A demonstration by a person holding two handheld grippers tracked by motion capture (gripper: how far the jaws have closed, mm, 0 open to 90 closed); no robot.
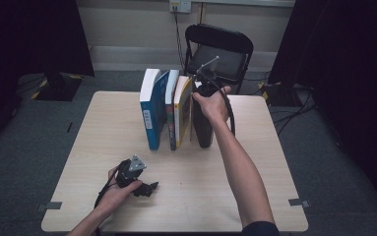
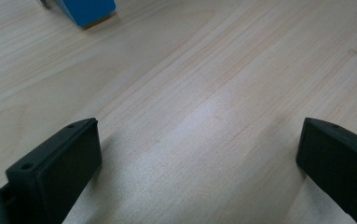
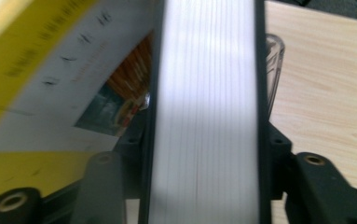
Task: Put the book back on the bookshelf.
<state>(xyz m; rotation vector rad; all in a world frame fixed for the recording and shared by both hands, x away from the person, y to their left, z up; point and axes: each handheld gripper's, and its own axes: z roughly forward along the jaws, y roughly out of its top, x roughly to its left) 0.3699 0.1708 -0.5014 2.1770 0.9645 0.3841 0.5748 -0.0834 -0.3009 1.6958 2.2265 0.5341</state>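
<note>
A black book (image 1: 202, 125) stands upright on the tabletop (image 1: 255, 162), at the right end of a row of books near the far edge. Its long axis runs front to back across the table, spine toward the near edge, page block up. The right gripper (image 1: 202, 82) comes down on its far top end, one jaw along each cover; in the right gripper view the white page edges (image 3: 204, 116) run up the middle between the jaws, which lie just beside the covers. Whether the pads press on the book cannot be told.

To its left a yellow-and-white book (image 1: 182, 110) leans against it, then a thin white-and-red book (image 1: 171, 108) and a thick blue book (image 1: 151, 110), all parallel.

The left gripper (image 1: 146, 188) rests near the near-left corner, jaws pointing right, spread wide with bare wood between them. A black chair (image 1: 219, 51) stands behind the table.
</note>
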